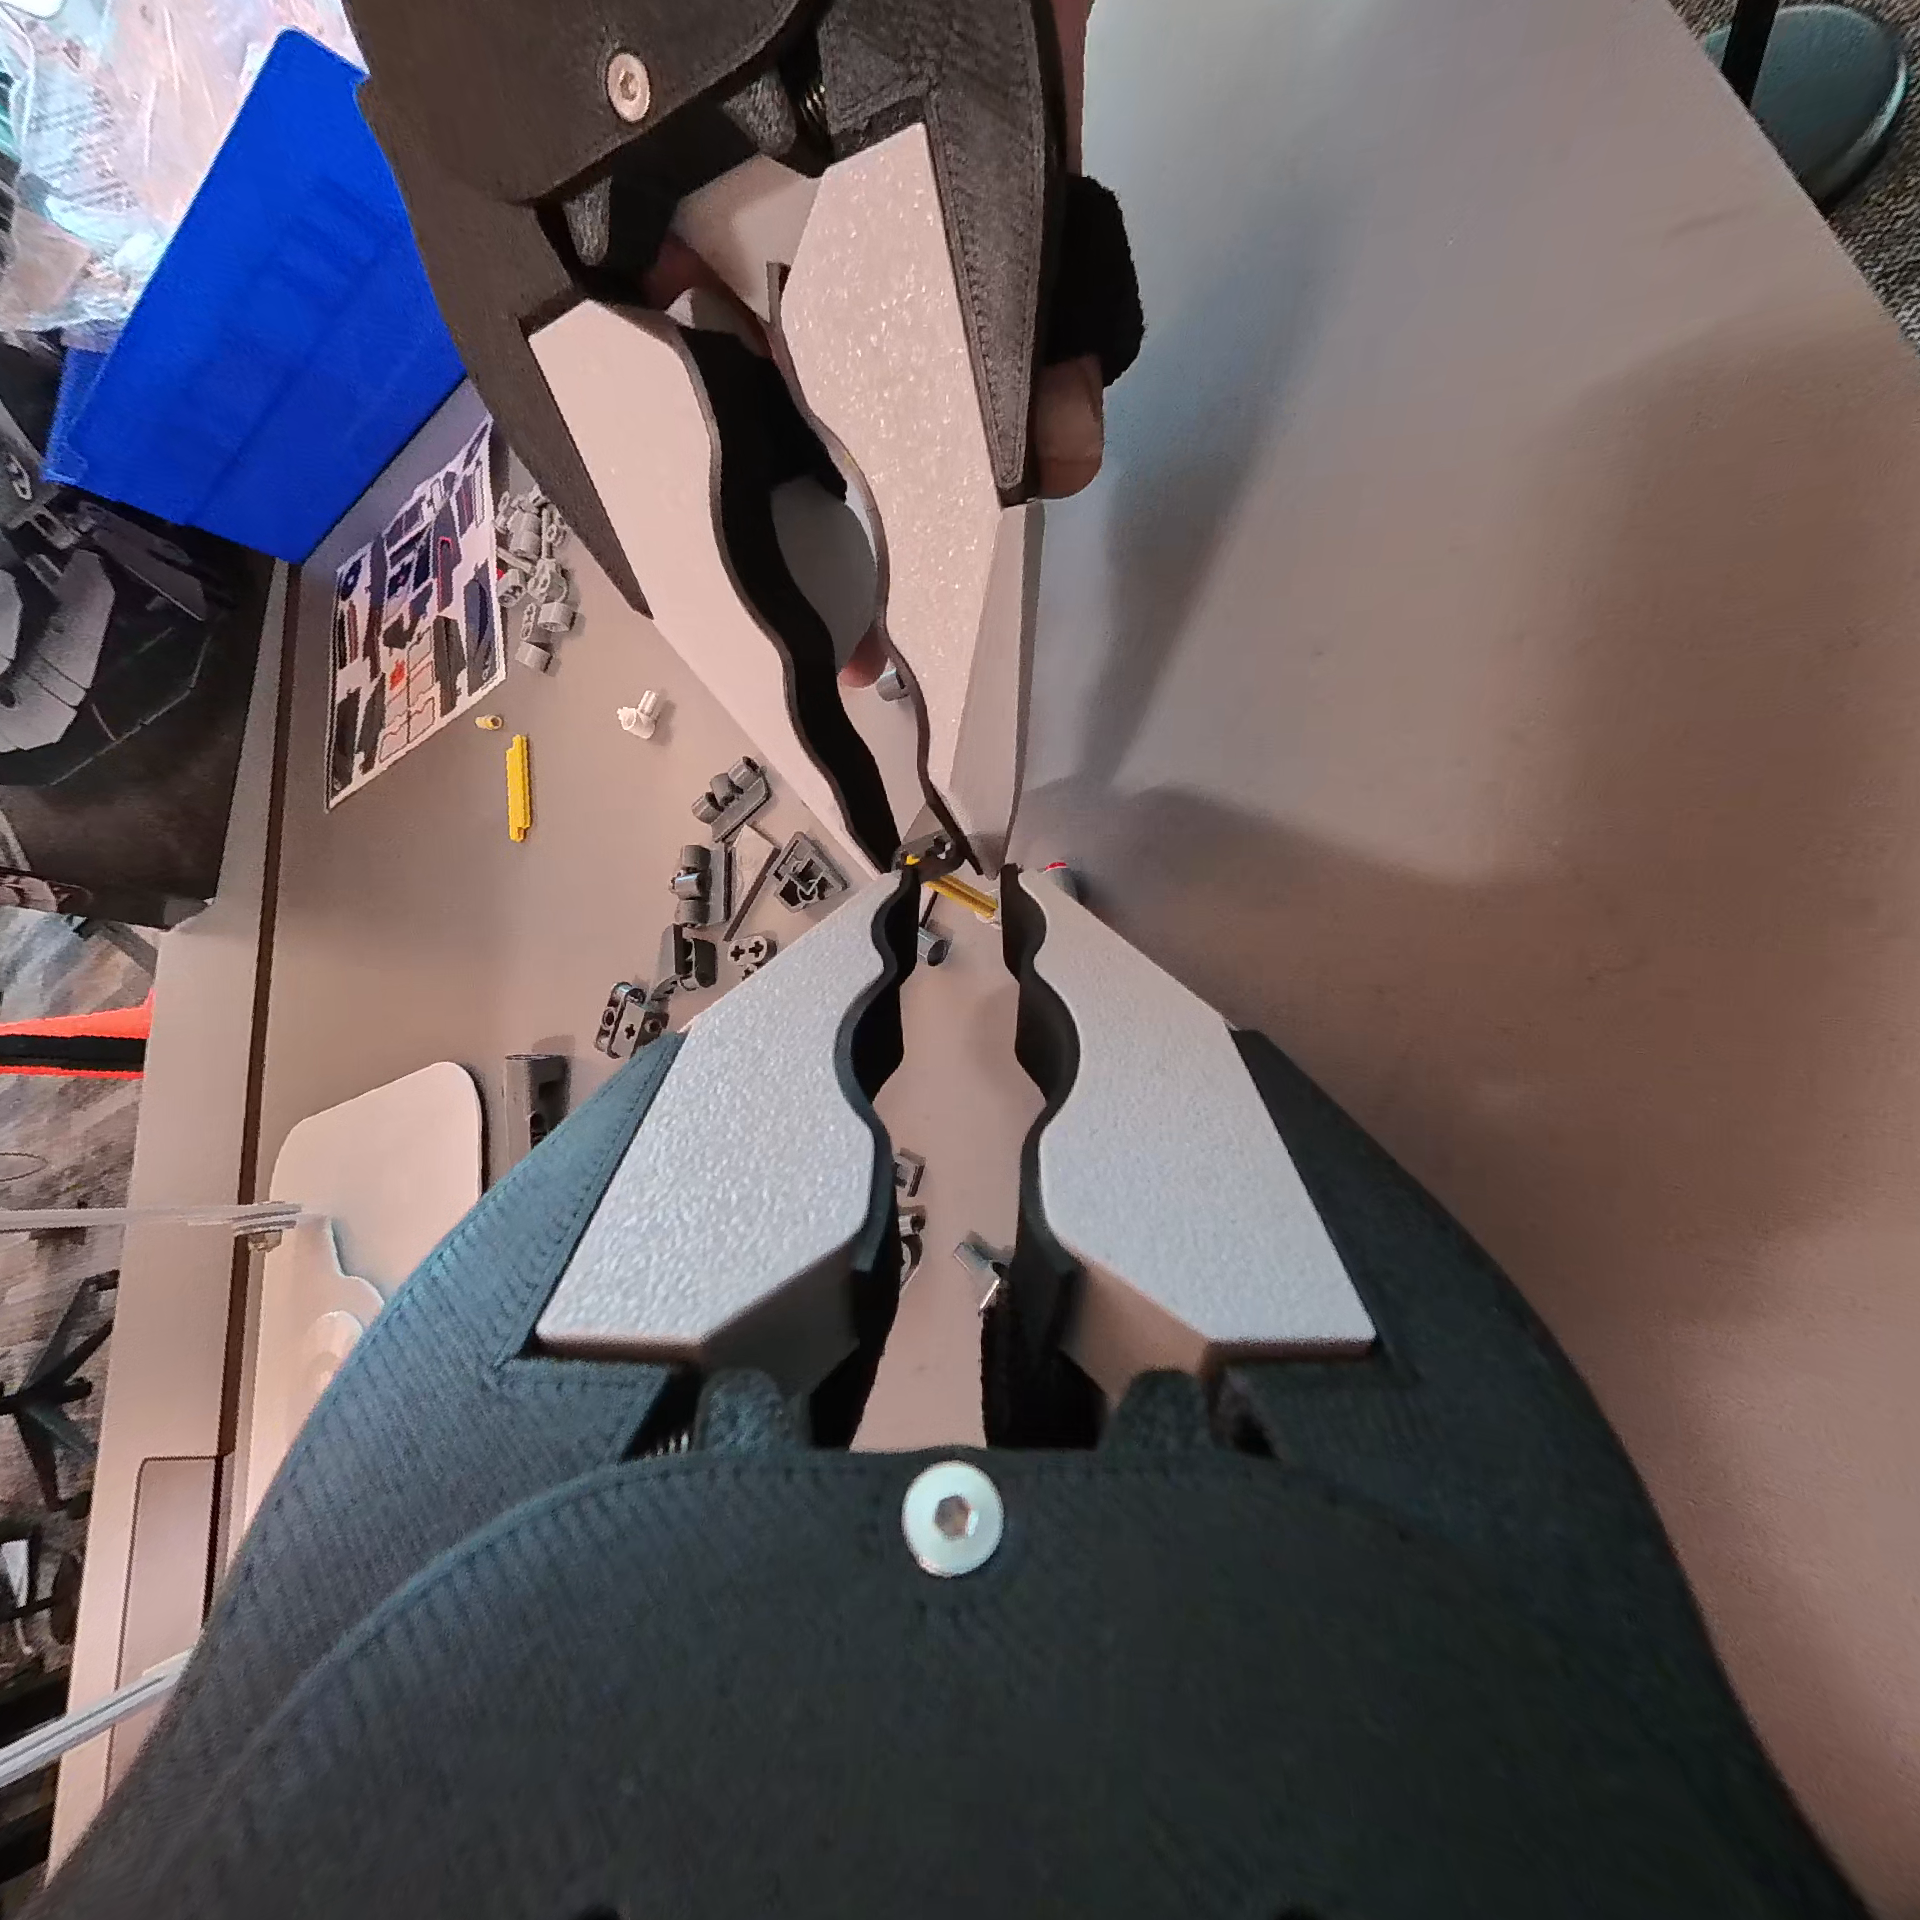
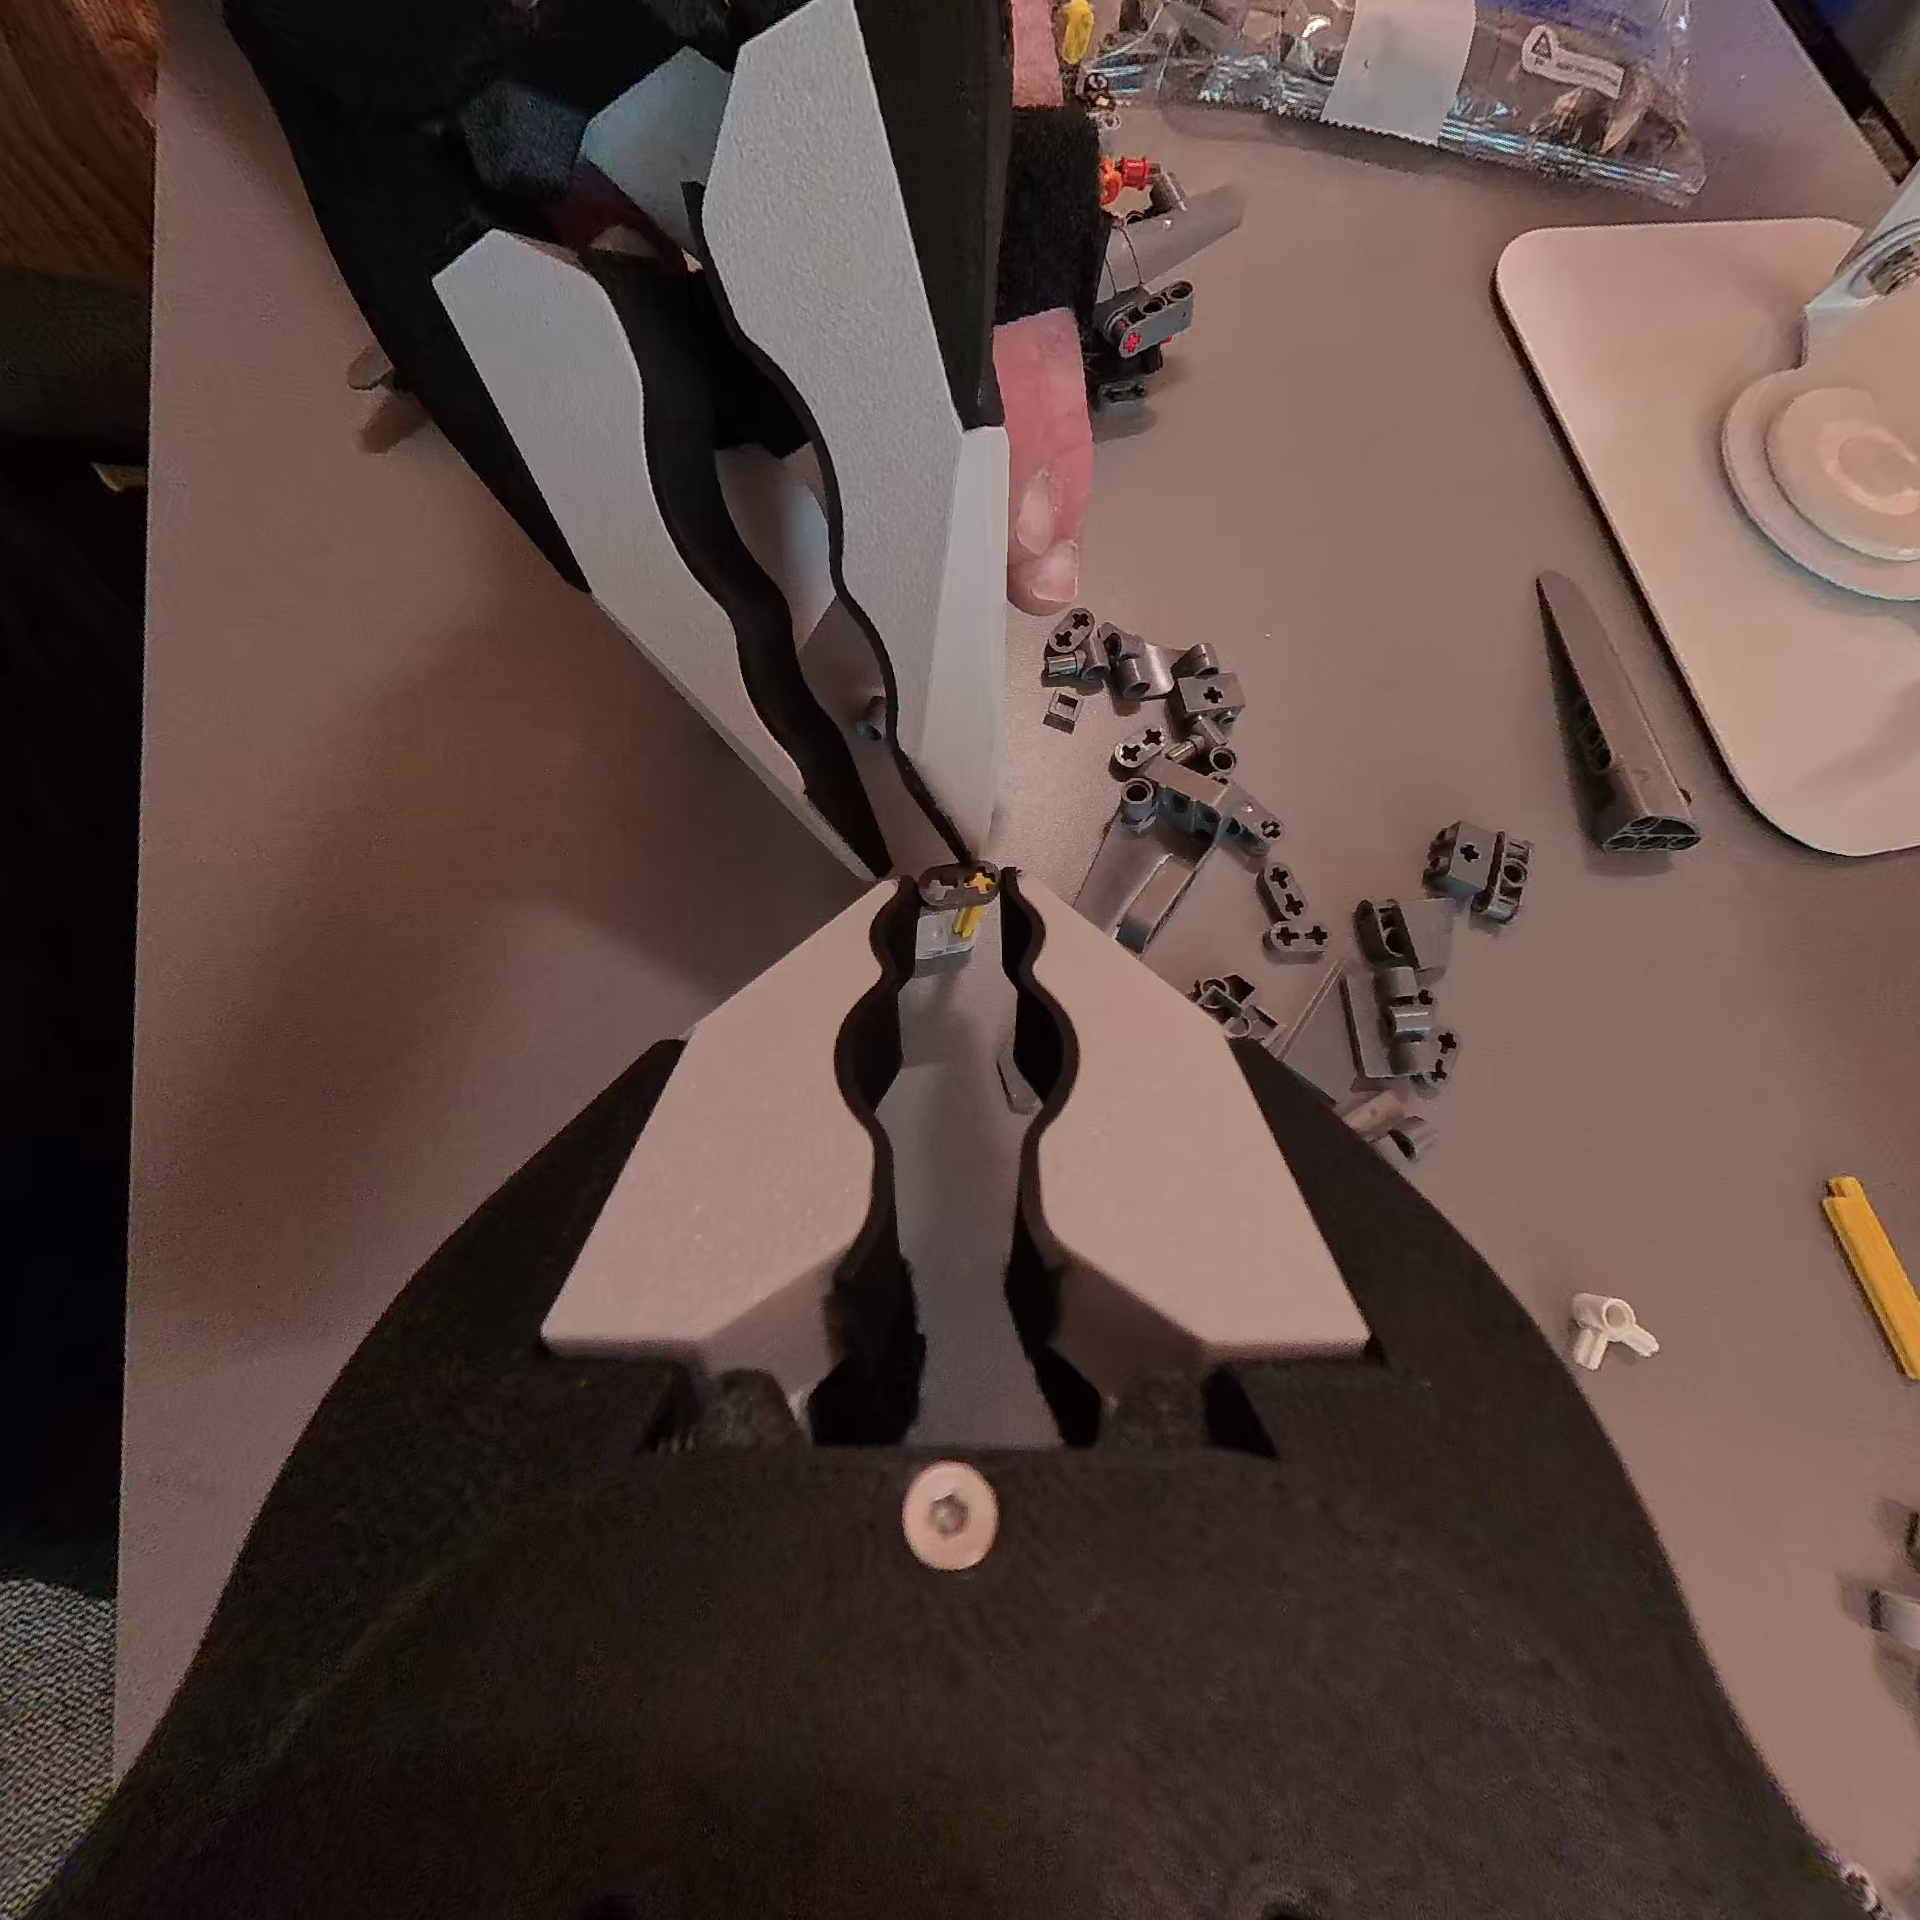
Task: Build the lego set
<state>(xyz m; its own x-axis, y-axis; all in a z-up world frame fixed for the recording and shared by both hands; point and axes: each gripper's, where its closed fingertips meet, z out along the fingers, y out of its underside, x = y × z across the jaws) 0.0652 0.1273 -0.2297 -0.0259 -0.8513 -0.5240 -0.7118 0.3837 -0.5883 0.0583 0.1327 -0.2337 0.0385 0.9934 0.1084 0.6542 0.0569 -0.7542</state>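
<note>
A grey counter (image 2: 436,727) littered with small plastic building pieces (image 2: 1195,800). The two grippers meet tip to tip above it. The right hand-held gripper (image 2: 956,883), nearly closed, pinches a small dark grey link (image 2: 954,883) with a yellow rod (image 2: 968,920) through it. The left hand-held gripper (image 1: 956,883), also nearly closed, grips that yellow rod (image 1: 961,891). Loose pieces lie just right of the right gripper.

Two grippers (image 2: 961,883) meet tip to tip. Loose on the table (image 2: 1351,468): one long yellow axle (image 2: 1875,1273), one white connector (image 2: 1610,1328), one sticker sheet (image 1: 416,613), one blue bin (image 1: 249,312).
</note>
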